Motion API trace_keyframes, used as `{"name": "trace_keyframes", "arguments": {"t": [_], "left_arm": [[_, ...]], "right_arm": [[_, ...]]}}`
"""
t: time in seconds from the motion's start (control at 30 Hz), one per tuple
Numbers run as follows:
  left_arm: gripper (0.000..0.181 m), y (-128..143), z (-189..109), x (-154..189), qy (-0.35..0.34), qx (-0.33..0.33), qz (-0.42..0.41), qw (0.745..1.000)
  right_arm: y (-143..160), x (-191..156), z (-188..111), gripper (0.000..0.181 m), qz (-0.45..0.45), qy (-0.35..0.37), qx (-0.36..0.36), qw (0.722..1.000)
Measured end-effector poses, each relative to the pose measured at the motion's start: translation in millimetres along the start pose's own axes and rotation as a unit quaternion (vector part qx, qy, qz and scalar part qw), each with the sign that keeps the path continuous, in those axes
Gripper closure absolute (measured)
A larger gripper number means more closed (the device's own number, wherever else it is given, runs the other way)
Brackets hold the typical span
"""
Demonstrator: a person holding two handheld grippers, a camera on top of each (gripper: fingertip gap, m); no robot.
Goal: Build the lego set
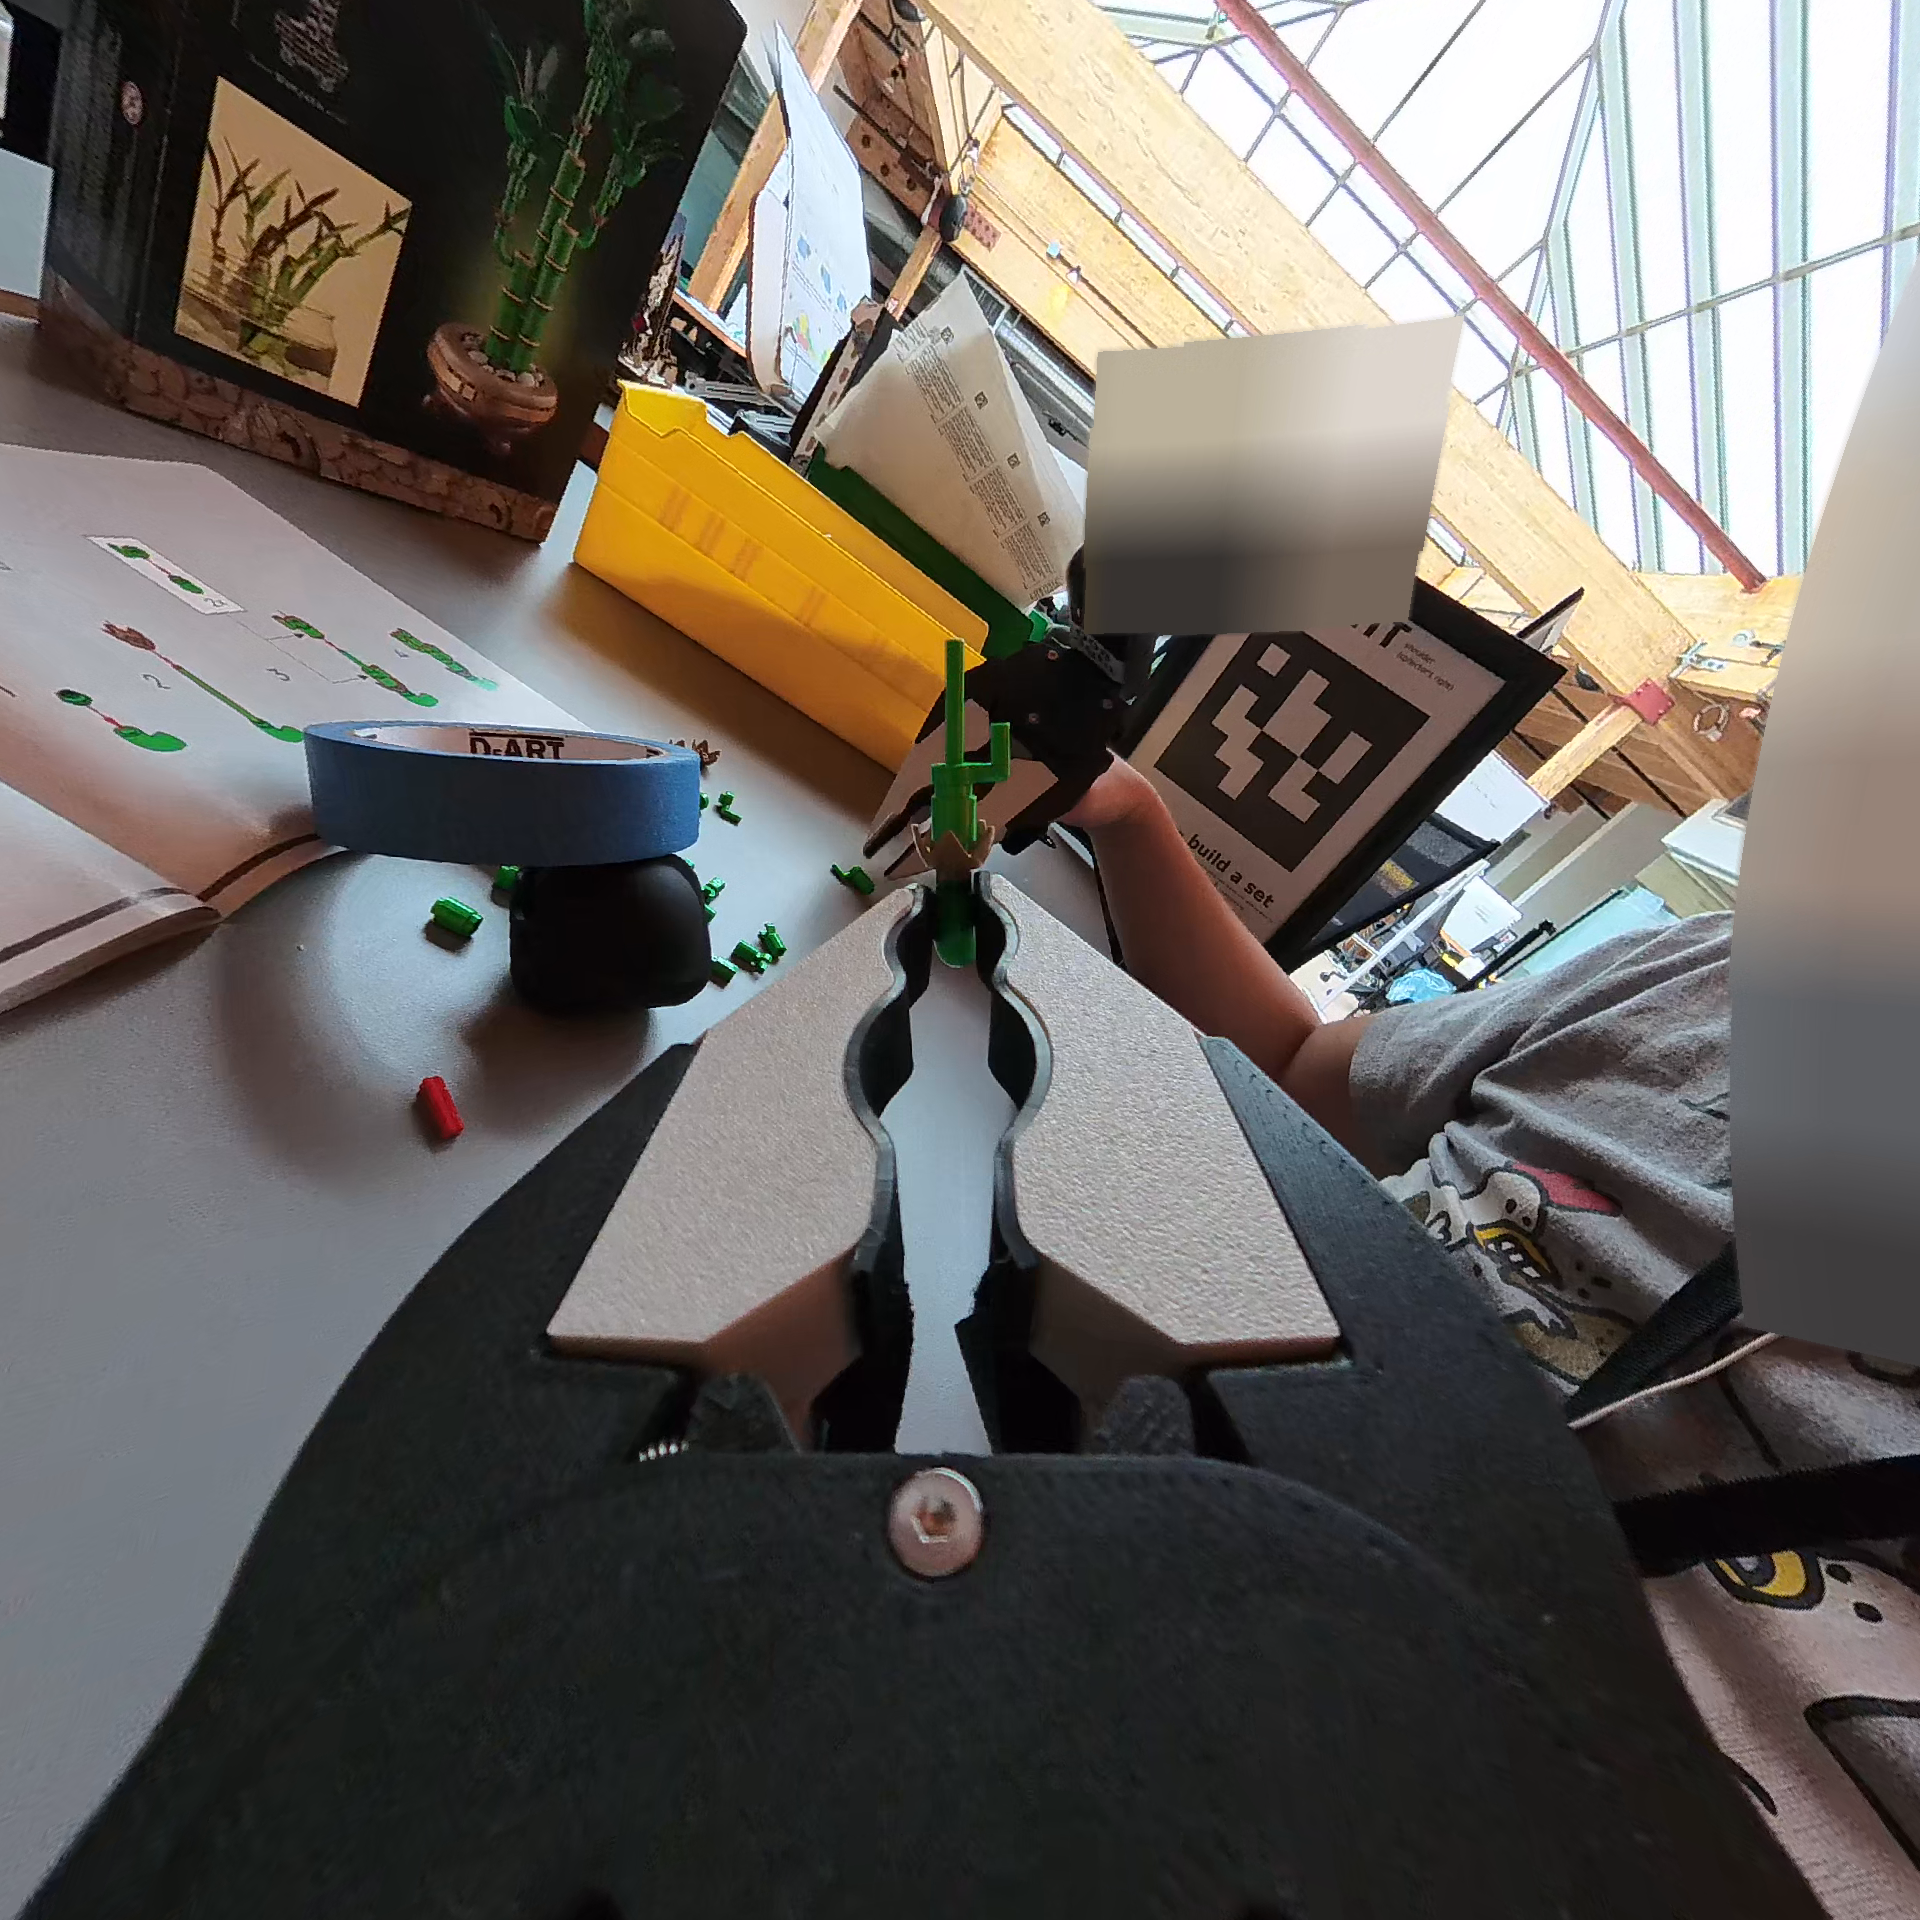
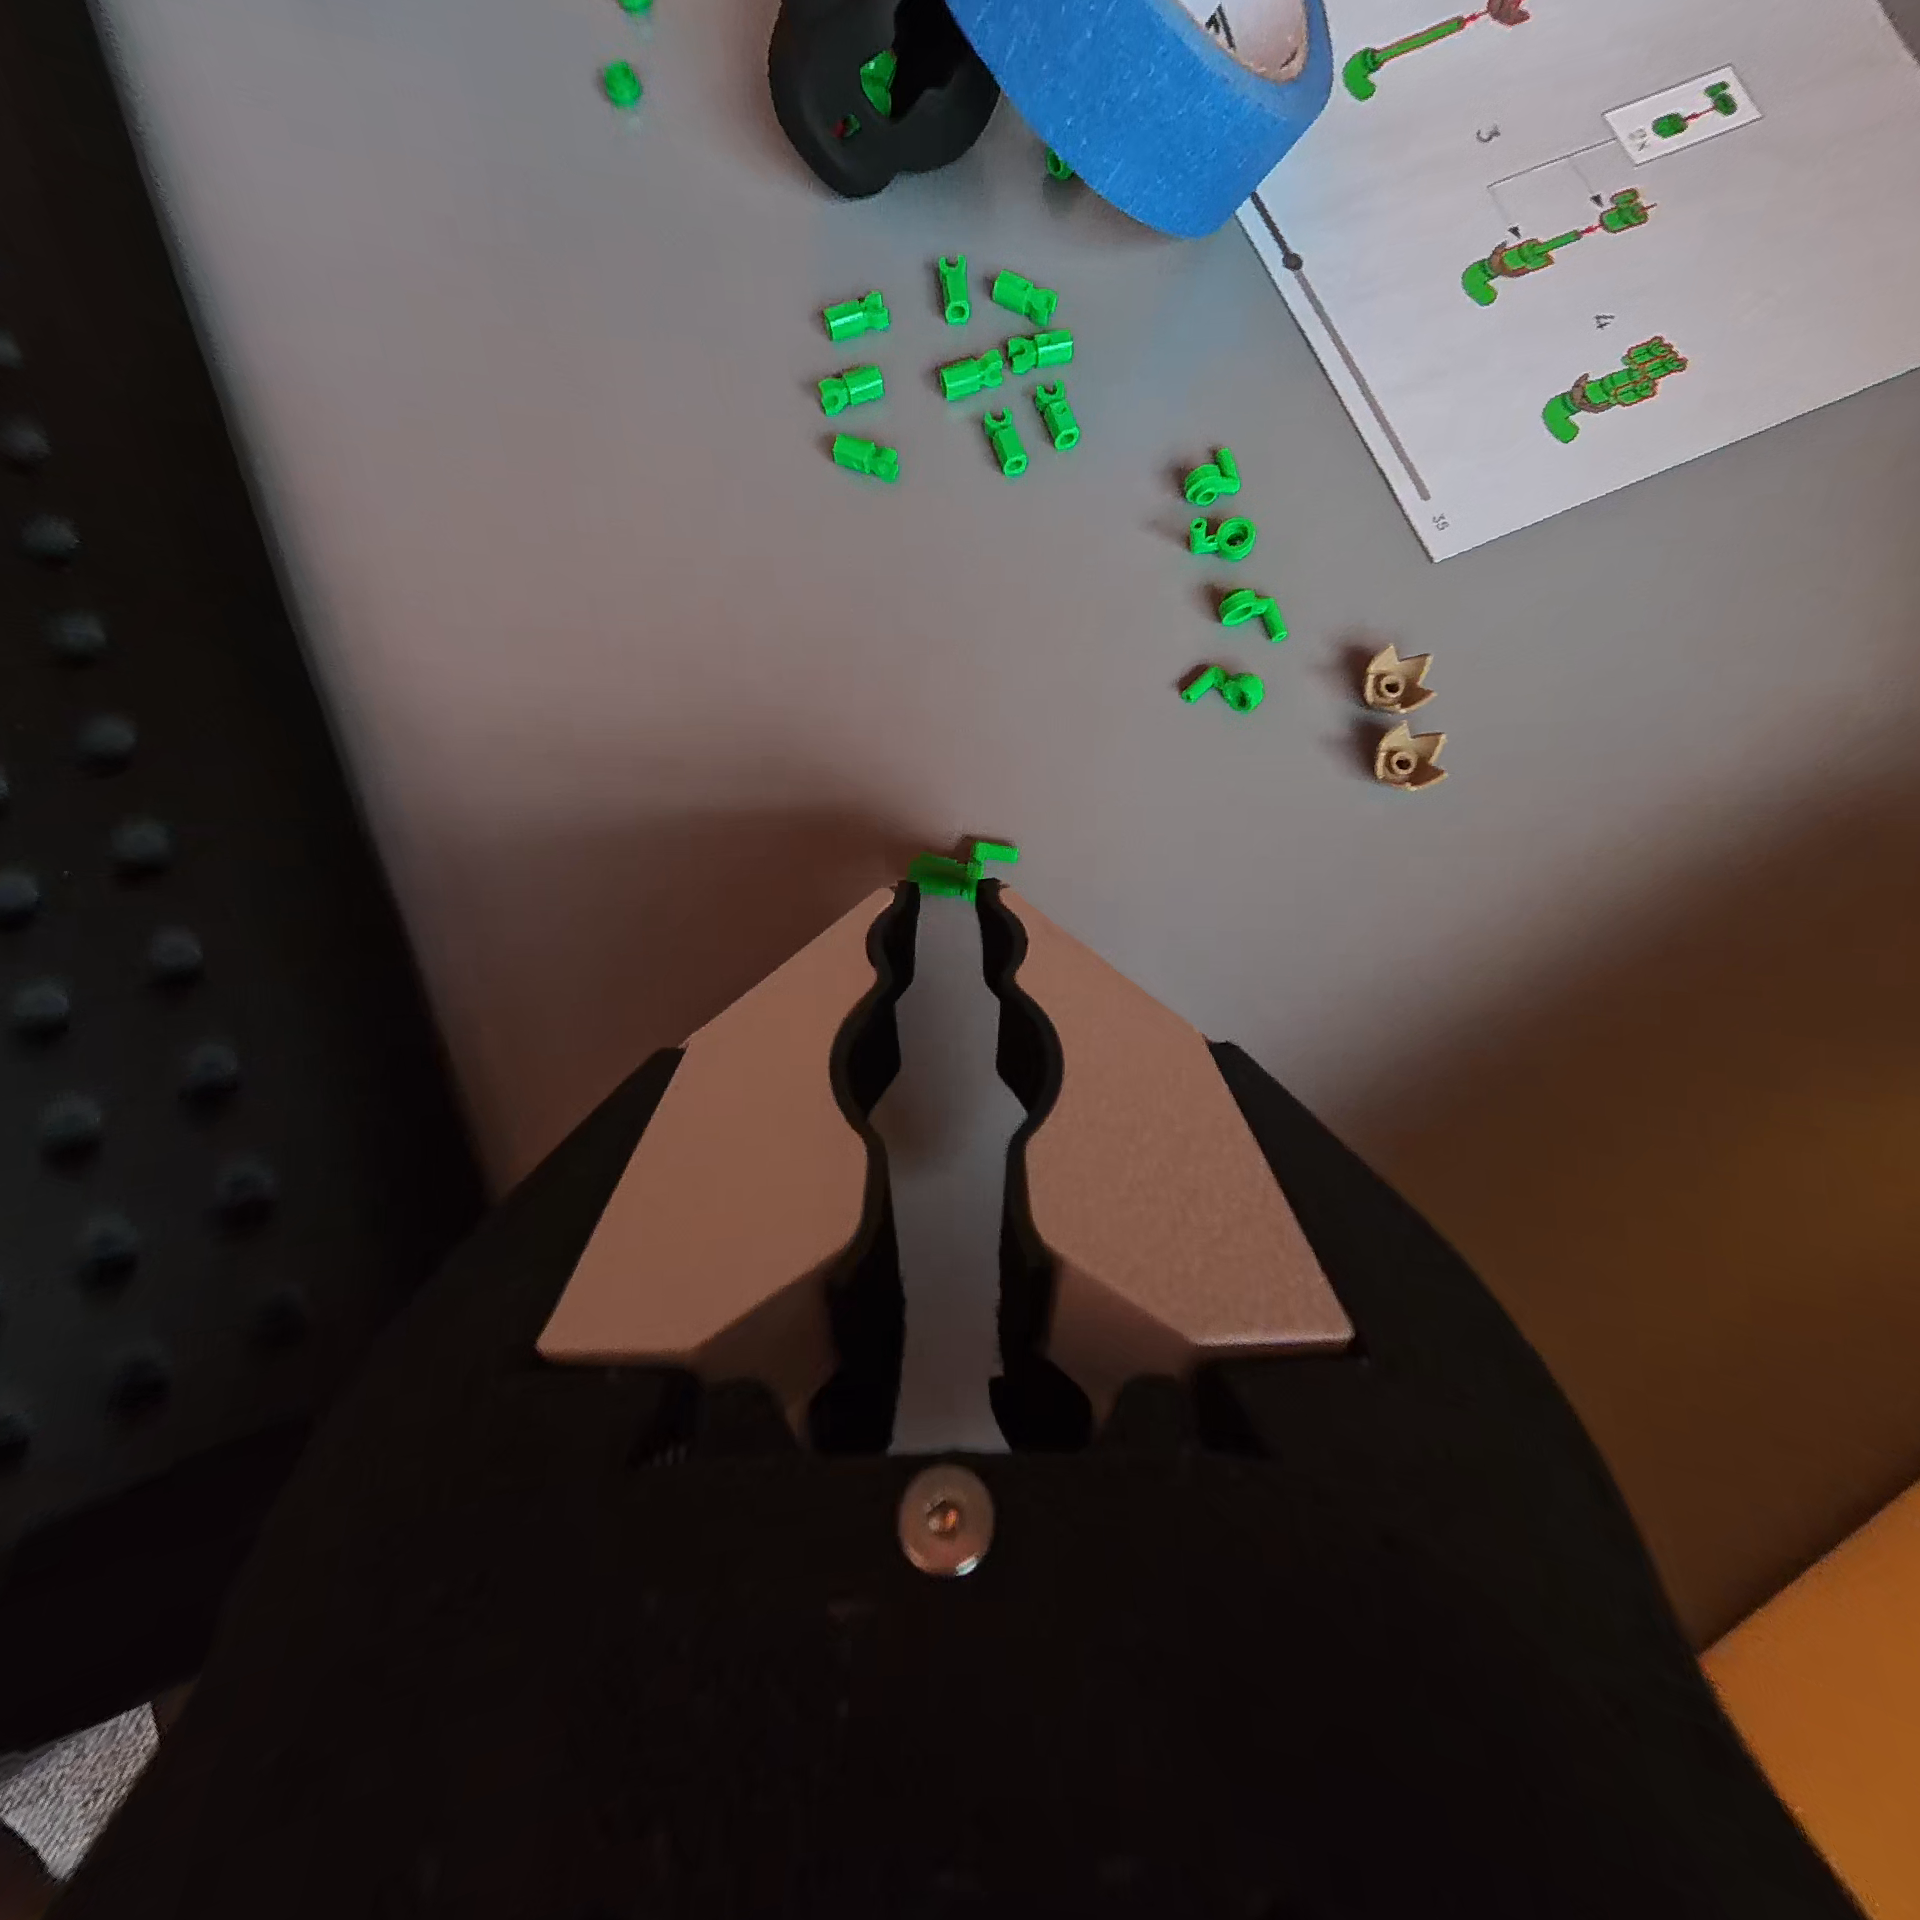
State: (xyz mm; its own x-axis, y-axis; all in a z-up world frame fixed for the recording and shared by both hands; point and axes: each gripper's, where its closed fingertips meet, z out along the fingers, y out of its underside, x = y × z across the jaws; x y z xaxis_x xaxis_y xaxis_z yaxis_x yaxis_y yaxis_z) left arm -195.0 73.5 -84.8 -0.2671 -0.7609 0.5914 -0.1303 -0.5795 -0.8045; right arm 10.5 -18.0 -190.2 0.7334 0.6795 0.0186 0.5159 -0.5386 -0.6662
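Lego stem assembly (image 1: pixel 954 831), a green rod with a side branch and a tan leaf collar, stands pinched at its lower end between the tips of our left gripper (image 1: pixel 951 904), its long axis running up and away along the fingers. Our right gripper (image 2: pixel 948 891) is clamped on a small green clip piece (image 2: pixel 961 869) and, in the left wrist view, it sits just behind the stem, near the collar, so it is the nearer tool to the joint. We judge the coming move to turn on lining that clip up with the rod, sideways to its length. Loose green clip pieces (image 2: pixel 956 364), curled green pieces (image 2: pixel 1226 571) and two tan leaf collars (image 2: pixel 1403 717) lie well apart on the grey table (image 2: pixel 623 623). Blue masking tape (image 1: pixel 499 790) bears printed lettering, the open instruction booklet (image 2: pixel 1558 260) shows numbered steps, and the bamboo set box (image 1: pixel 364 208) and a black-and-white marker sign (image 1: pixel 1299 769) carry print, which we leave unread.
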Motion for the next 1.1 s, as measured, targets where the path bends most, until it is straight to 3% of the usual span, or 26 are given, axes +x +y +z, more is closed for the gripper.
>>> {"name": "trace_keyframes", "arguments": {"t": [0.57, 1.1], "left_arm": [[0.177, 0.1, -0.2, -1.3, -0.002, 0.001, -0.002, 1.0], [0.177, -1.8, -1.8, 0.2, -0.002, 0.005, -0.004, 1.0]], "right_arm": [[6.5, -1.4, 6.8, 0.156, 0.029, 0.023, 0.023, 0.999], [2.7, -5.4, 11.8, 0.173, 0.033, 0.034, 0.021, 0.999]]}}
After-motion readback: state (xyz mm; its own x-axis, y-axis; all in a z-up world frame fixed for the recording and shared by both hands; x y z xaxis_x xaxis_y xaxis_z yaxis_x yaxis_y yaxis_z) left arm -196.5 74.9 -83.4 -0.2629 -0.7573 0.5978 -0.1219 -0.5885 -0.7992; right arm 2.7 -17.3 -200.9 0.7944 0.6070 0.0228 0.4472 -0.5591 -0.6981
